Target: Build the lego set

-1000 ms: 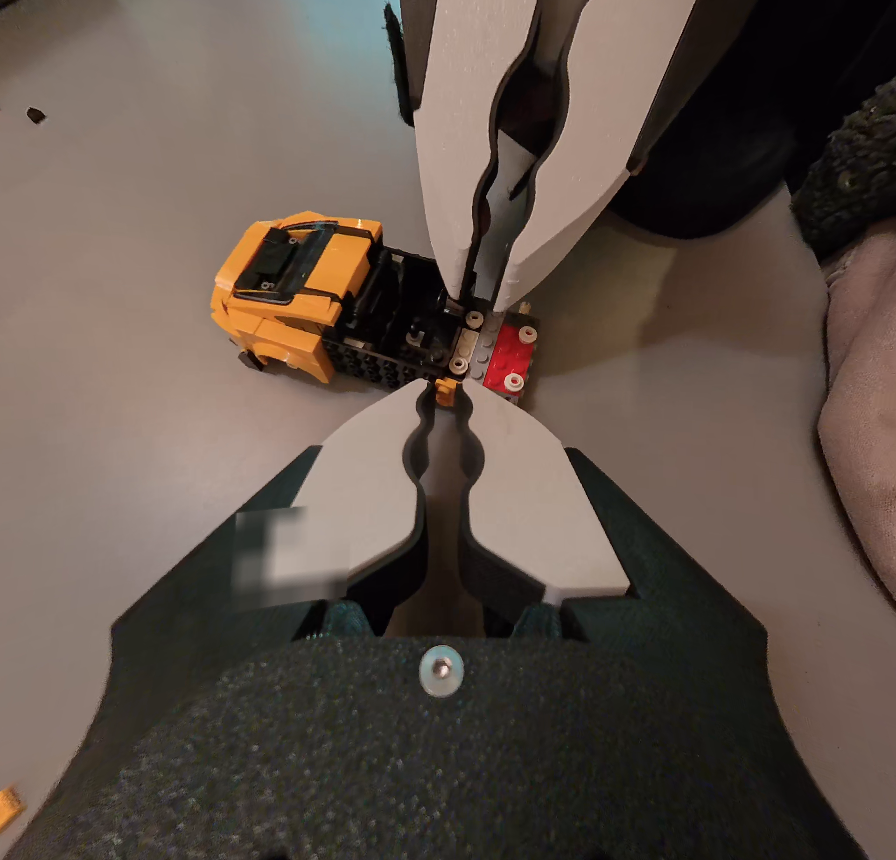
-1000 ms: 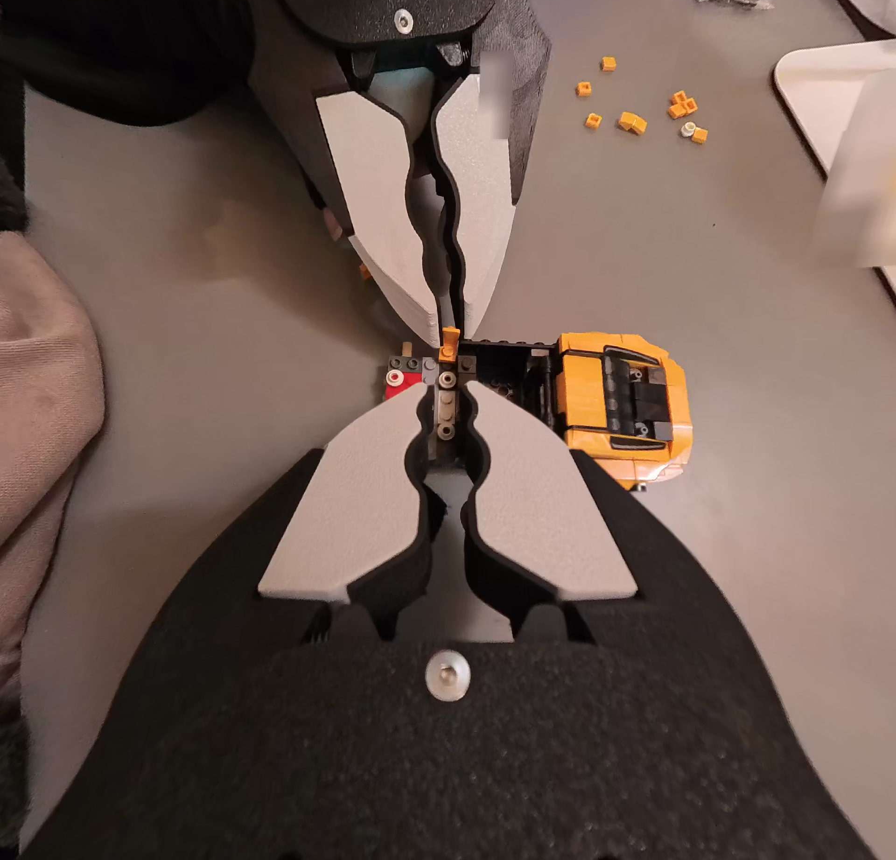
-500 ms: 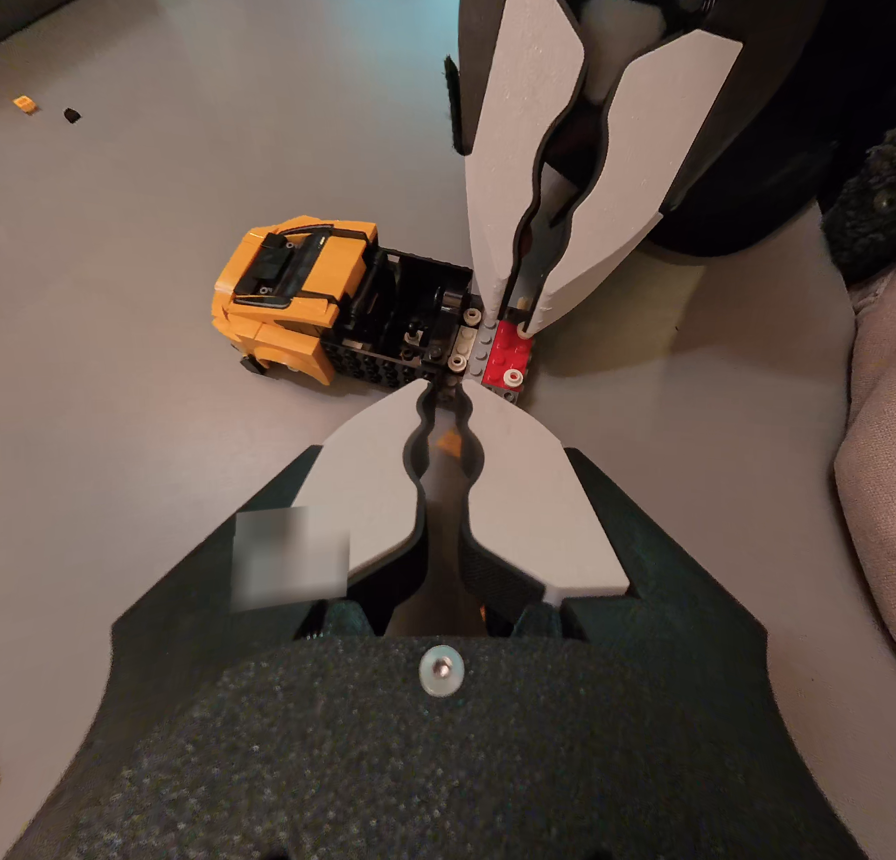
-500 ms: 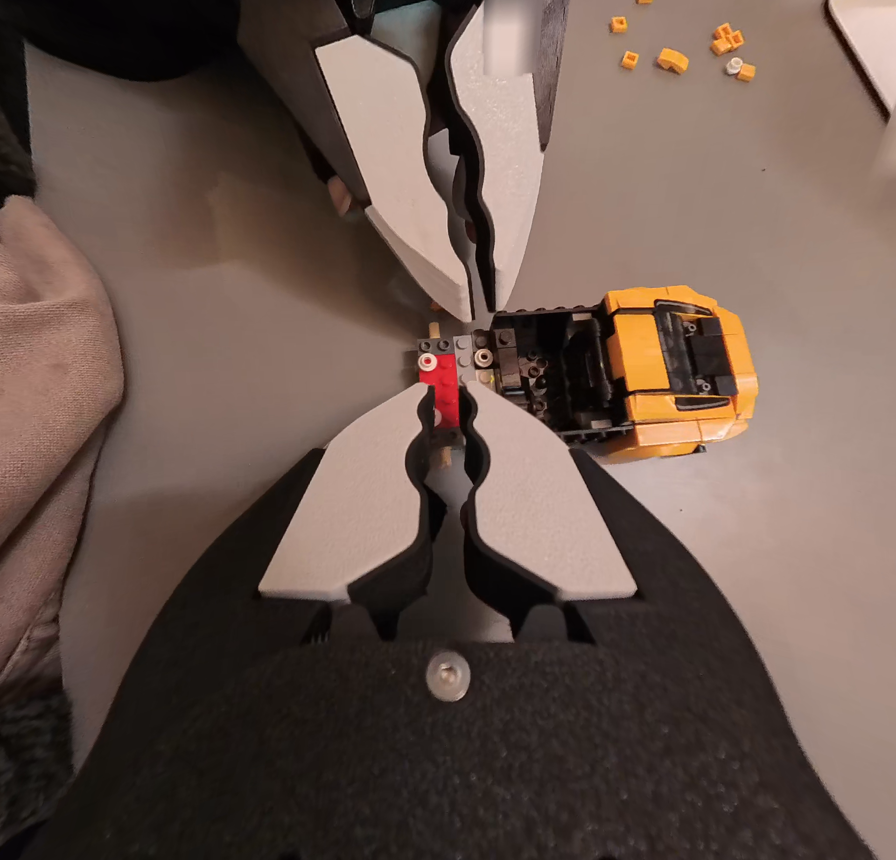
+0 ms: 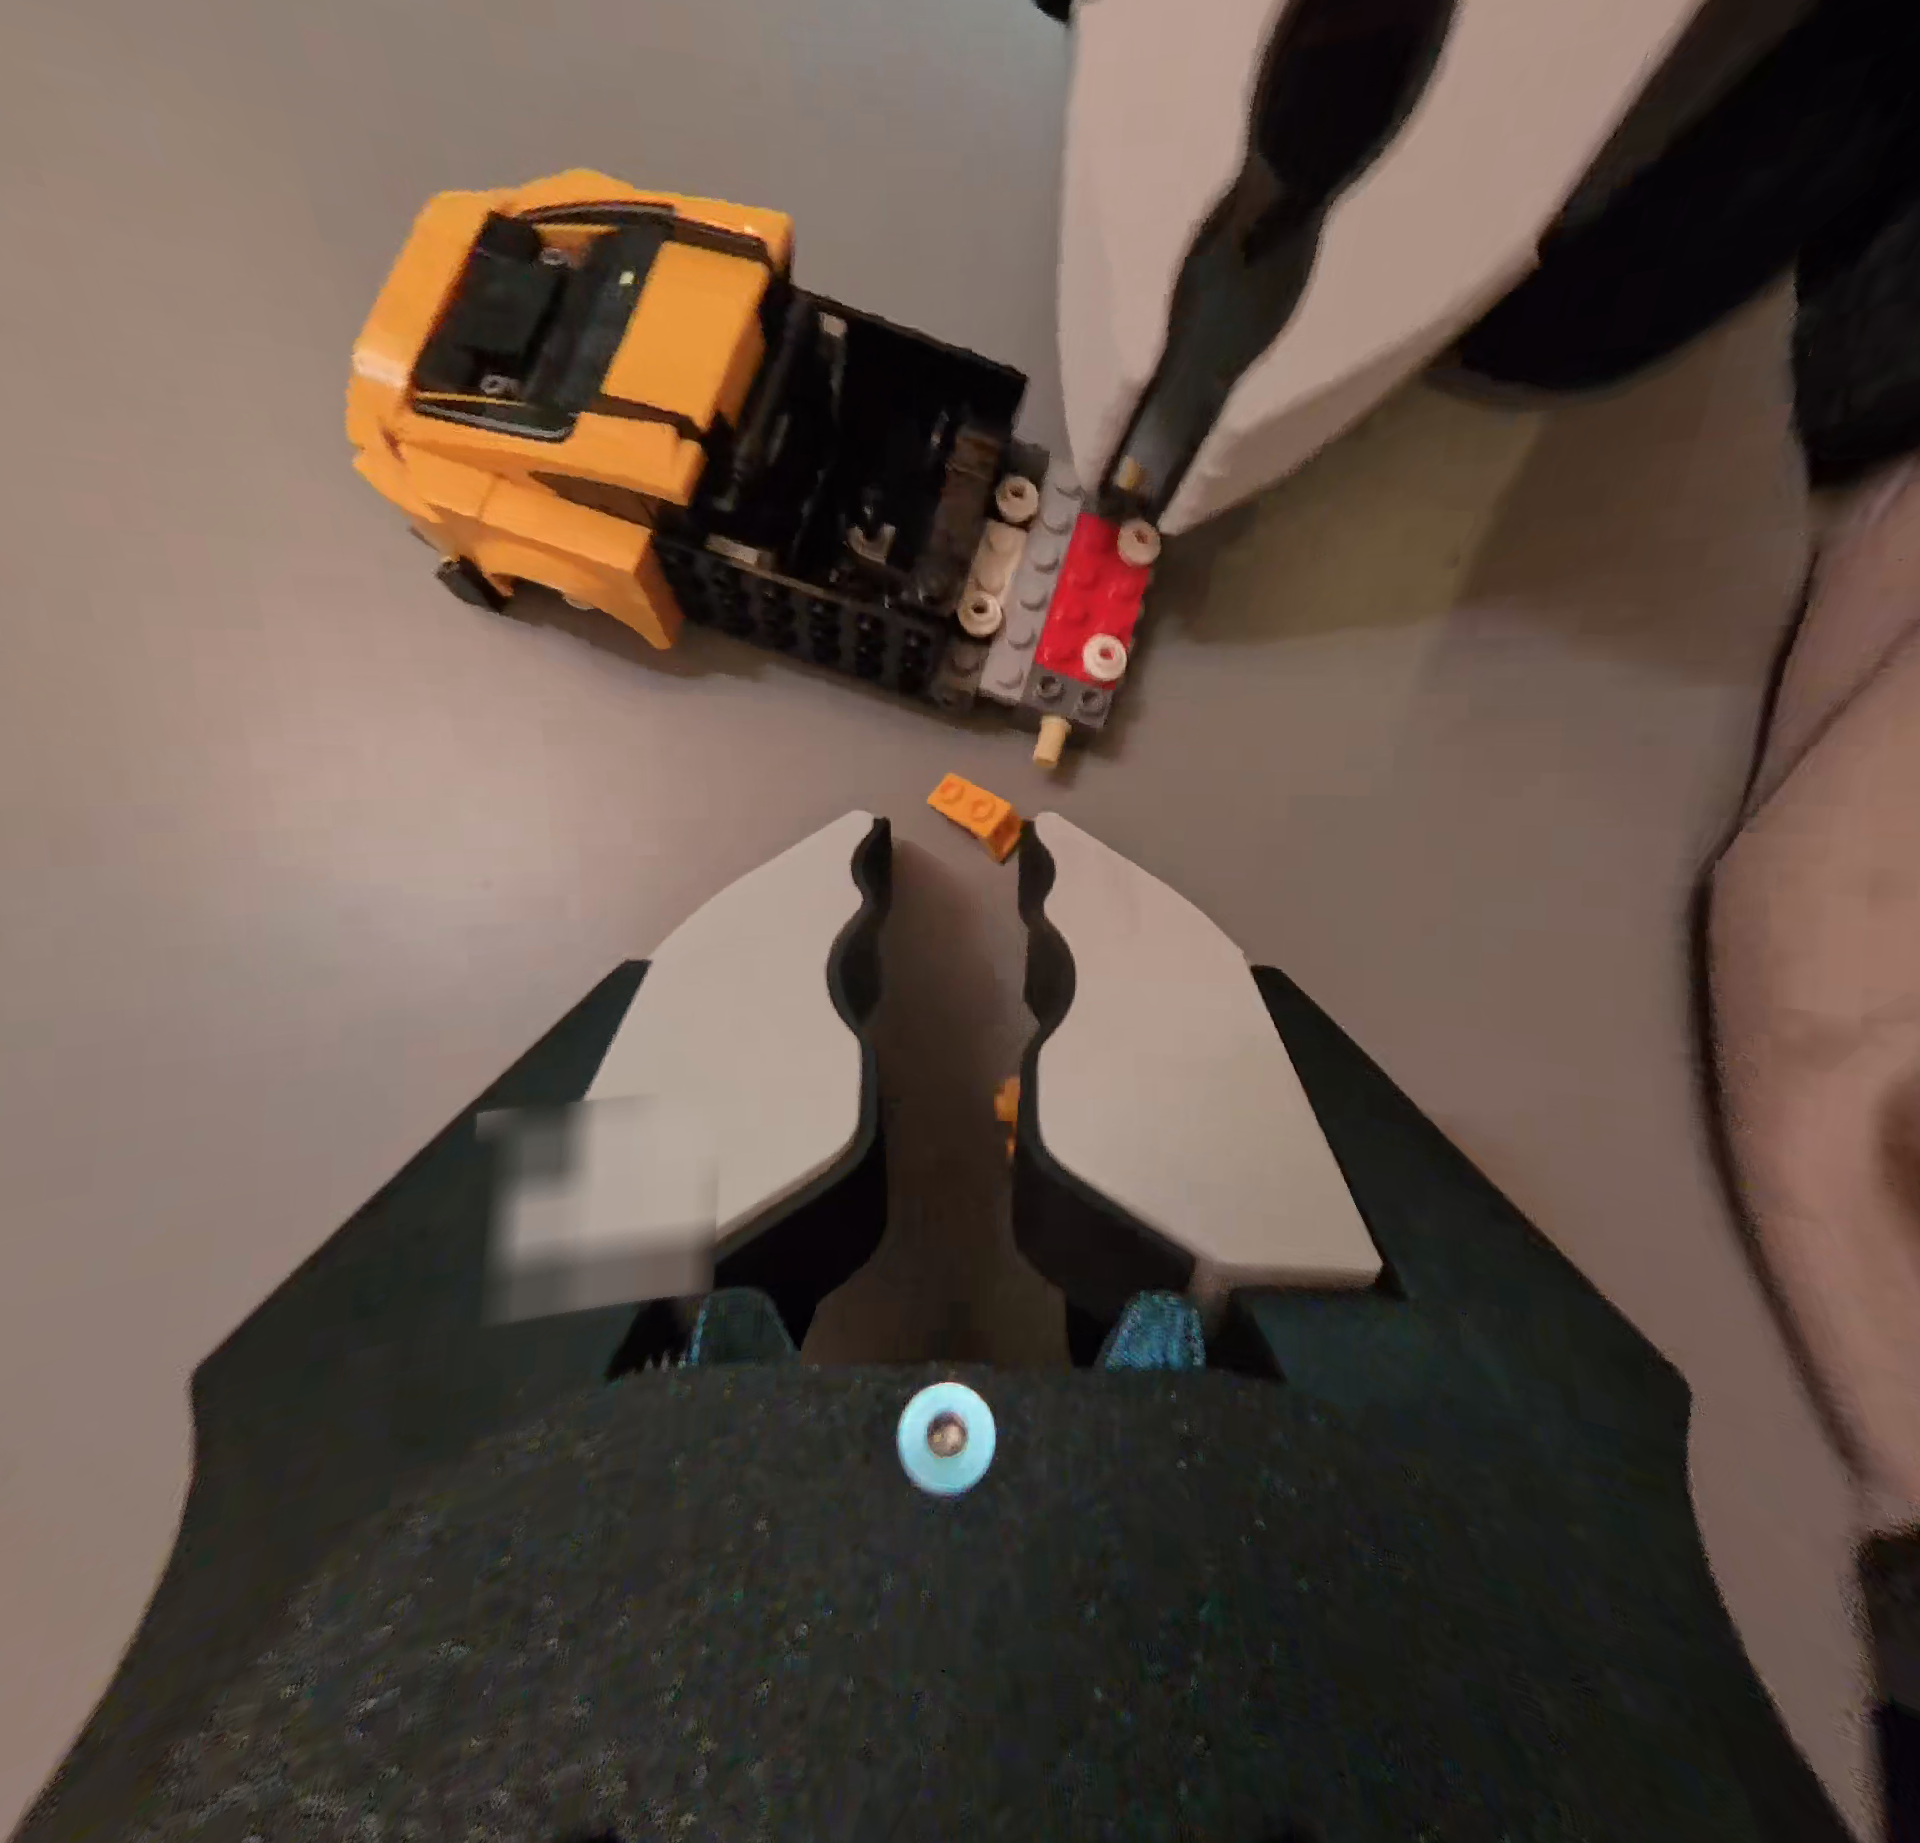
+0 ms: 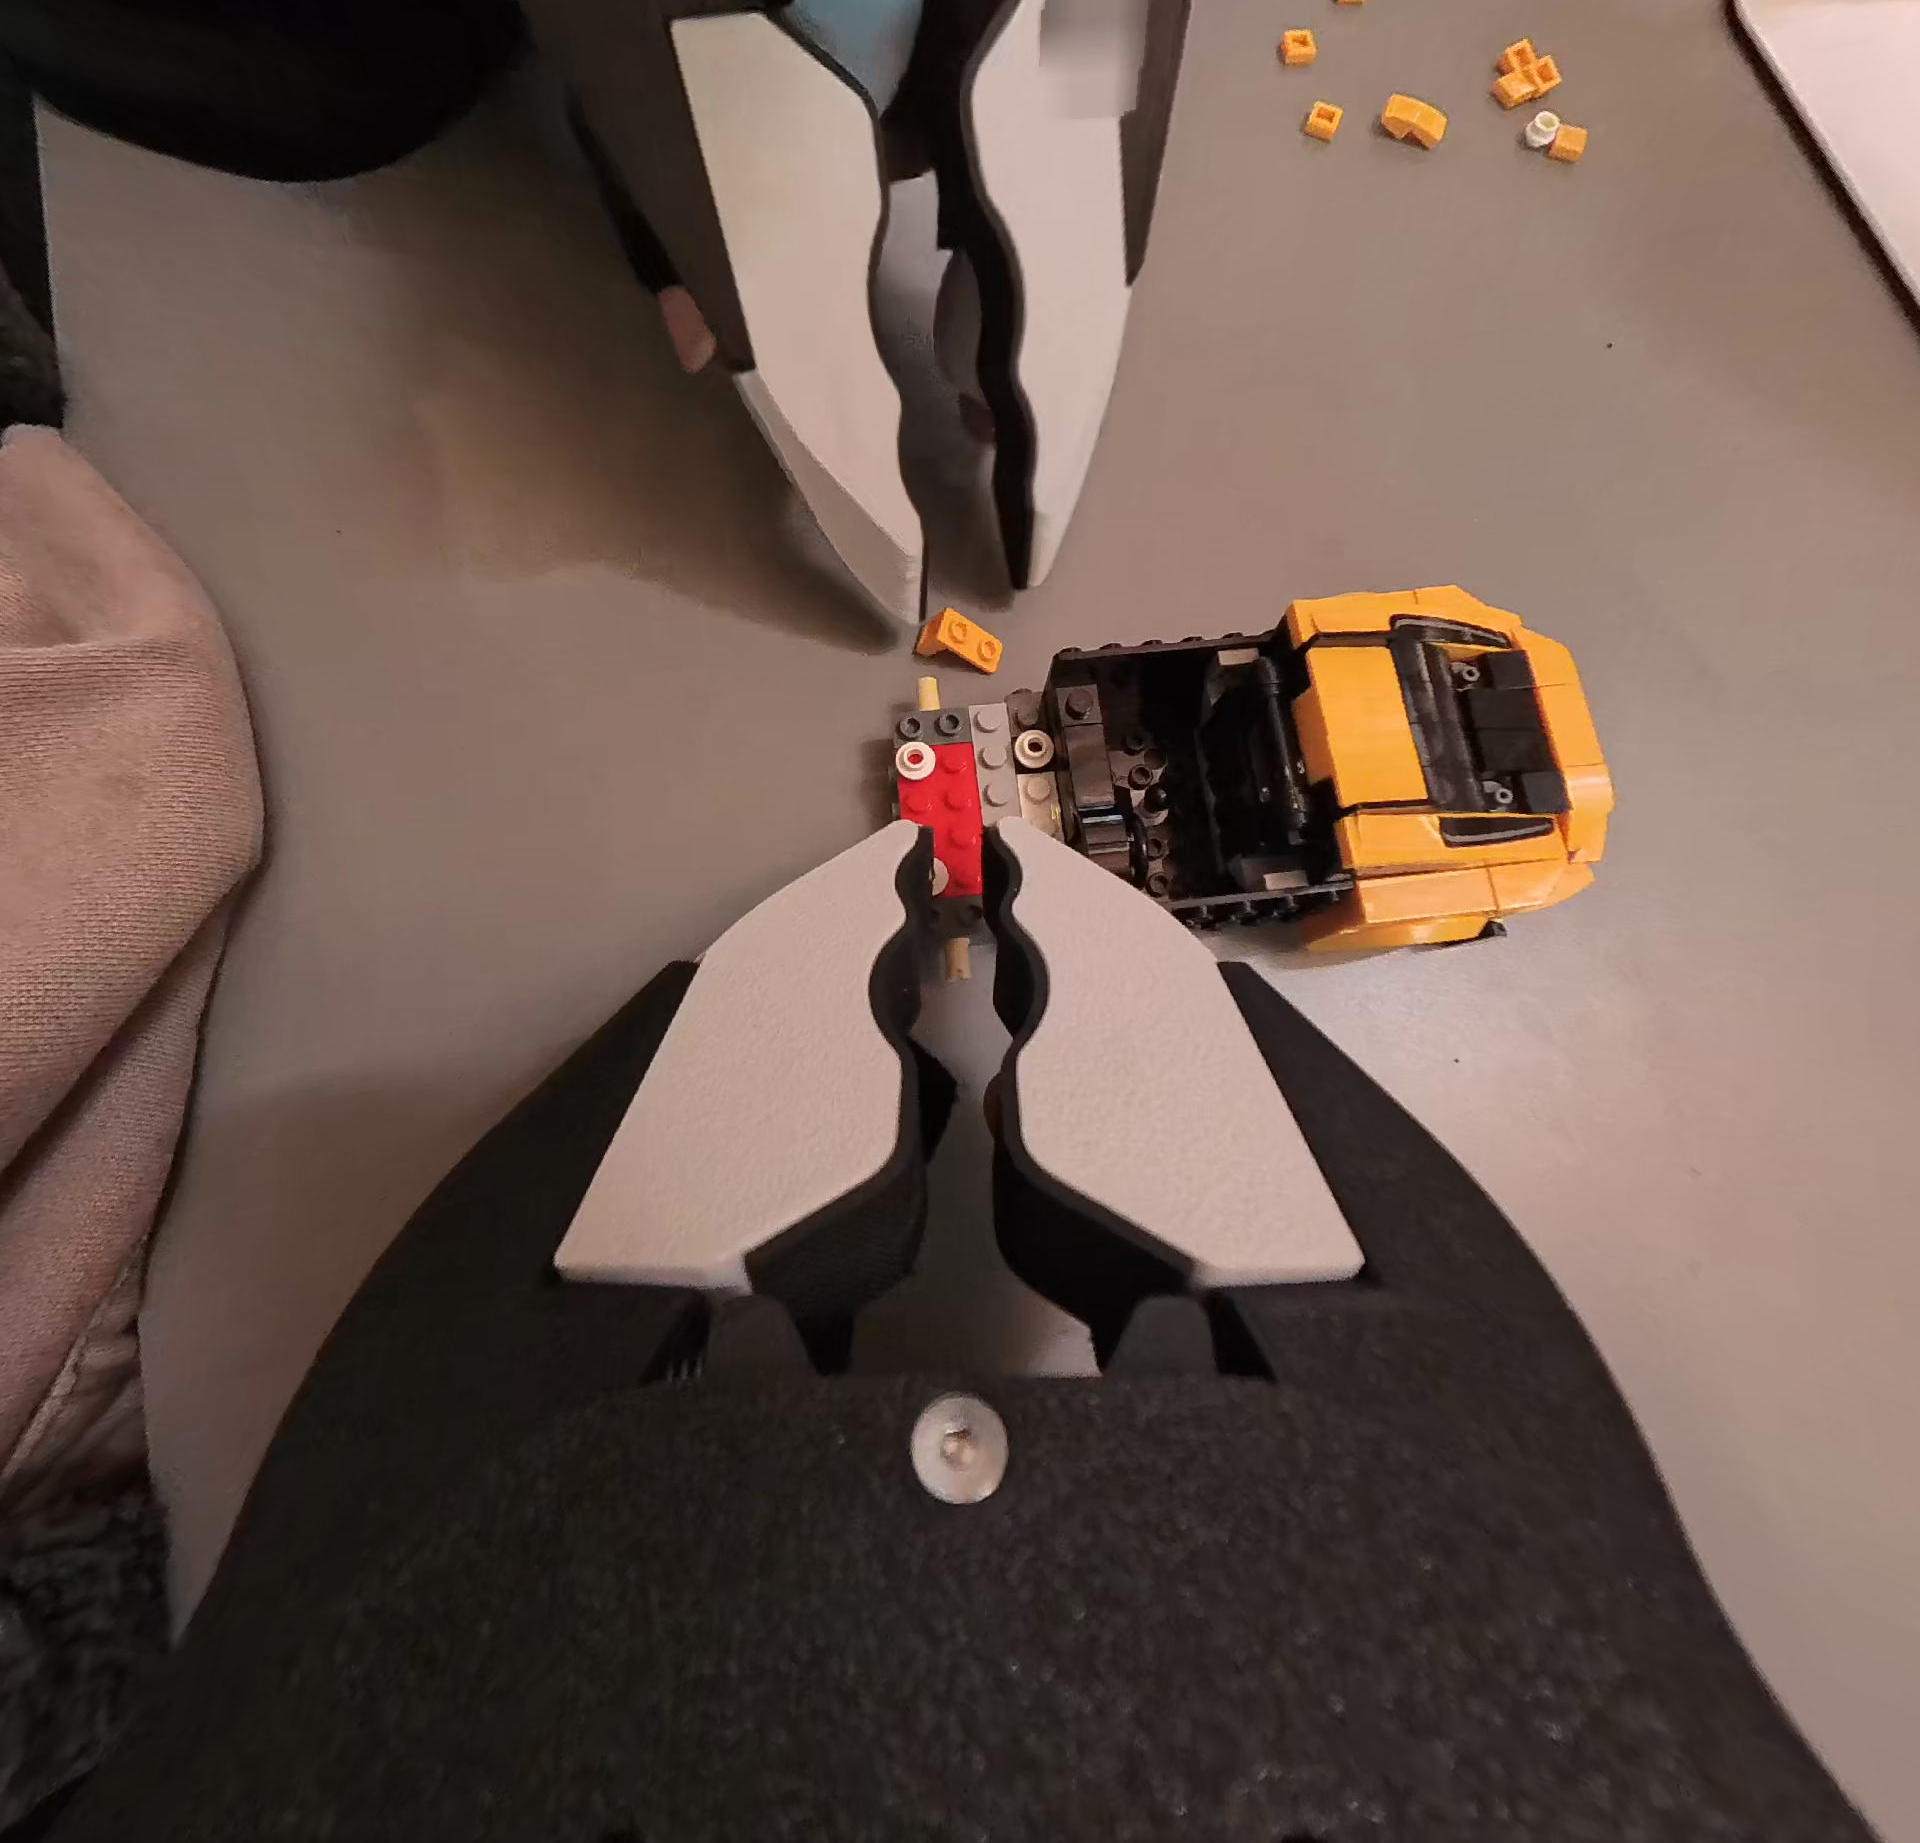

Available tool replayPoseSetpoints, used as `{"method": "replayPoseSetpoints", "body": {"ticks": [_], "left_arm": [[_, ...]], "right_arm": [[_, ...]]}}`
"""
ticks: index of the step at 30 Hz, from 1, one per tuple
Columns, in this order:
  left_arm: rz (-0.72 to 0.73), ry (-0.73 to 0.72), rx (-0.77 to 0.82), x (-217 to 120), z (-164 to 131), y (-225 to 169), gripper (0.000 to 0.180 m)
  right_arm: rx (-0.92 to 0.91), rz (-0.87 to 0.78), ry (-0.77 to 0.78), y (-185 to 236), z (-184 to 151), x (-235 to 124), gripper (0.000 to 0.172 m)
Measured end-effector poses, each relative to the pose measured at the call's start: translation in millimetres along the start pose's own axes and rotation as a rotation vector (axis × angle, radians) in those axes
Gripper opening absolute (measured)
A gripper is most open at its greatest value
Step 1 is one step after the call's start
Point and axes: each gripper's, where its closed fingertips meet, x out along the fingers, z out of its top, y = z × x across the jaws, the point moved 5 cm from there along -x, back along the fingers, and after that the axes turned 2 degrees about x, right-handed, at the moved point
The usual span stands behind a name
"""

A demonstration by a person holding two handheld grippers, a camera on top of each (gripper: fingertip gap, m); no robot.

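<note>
A grey desk (image 6: 1455,443) is seen in both views, with a pinkish cloth (image 6: 104,754) bunched along one edge and the rim of a white tray (image 6: 1849,131) at a far corner.

The left hand-held gripper (image 5: 956,827) is held low over the desk with its jaws moderately wide, and nothing is gripped between them. The right hand-held gripper (image 6: 956,837) is narrowed to a slit, and its tips are set at the end of the model. Whether its pads are pressed on a part there cannot be told.

An orange and black toy car of plastic bricks (image 6: 1351,754) is stood on the desk, its roofless black middle left open. A red studded plate (image 5: 1091,588) is fixed at its unfinished end, and a tan axle pin (image 5: 1049,744) is seen sticking out beside it.

A small orange angled brick piece (image 5: 977,811) is lying loose on the desk between the car and the left fingertips, apparently touching one of them.

So small a piece is judged easy to skid or flip. It would best be approached squarely, with both pads met on opposite faces at once, while the model is kept steady from above.

A scatter of tiny orange bricks (image 6: 1413,120) is lying well apart.
</note>
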Motion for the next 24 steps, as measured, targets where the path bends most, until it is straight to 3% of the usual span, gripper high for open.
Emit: {"method": "replayPoseSetpoints", "body": {"ticks": [6, 10, 13, 16, 24], "left_arm": [[0.052, 0.095, -0.142, 3.6, 8.1, -4.7, 0.028], [0.066, 0.116, -0.154, 10.3, 6.1, -5.5, 0.008], [0.074, 0.094, -0.134, 8.2, 4.7, -5.1, 0.008], [0.024, -0.053, -0.18, -2.5, 7.0, -0.7, 0.008], [-0.157, -0.715, -0.408, -48.9, 39.3, 10.5, 0.008]], "right_arm": [[0.005, 0.002, -0.005, 0.7, -0.4, 0.1, 0.008], [0.004, -0.001, -0.015, 1.1, 0.1, -1.2, 0.007], [0.004, -0.002, -0.021, 1.4, 0.5, -2.0, 0.007], [0.009, -0.019, -0.048, -0.8, 3.1, -3.3, 0.007], [0.109, -0.047, -0.327, -7.0, 32.0, -17.0, 0.012]]}}
